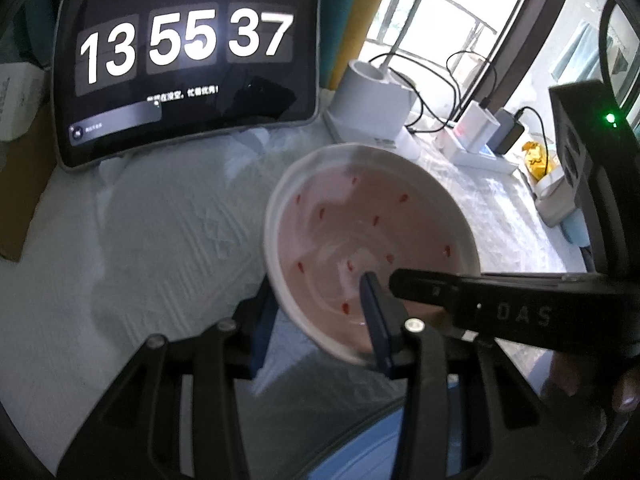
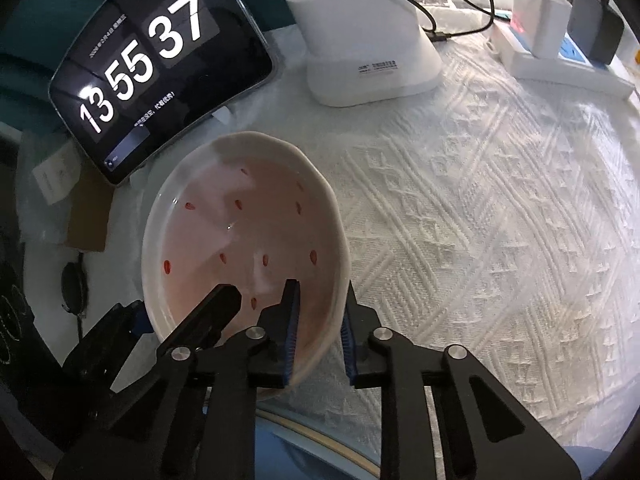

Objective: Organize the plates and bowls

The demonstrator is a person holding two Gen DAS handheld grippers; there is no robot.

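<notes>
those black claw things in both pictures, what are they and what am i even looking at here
They are two hand-held grippers, one in each of a person's hands, each with a fisheye camera looking along its fingers. One picture comes from the left gripper, the other from the right gripper. Both grip the same pink bowl with red flecks: each has one finger inside the rim and one outside, on opposite sides. Below lies a white textured tablecloth. At the back stand a tablet showing a clock, a white holder and a power strip with chargers. A blue-and-cream plate edge shows at the bottom.
</notes>
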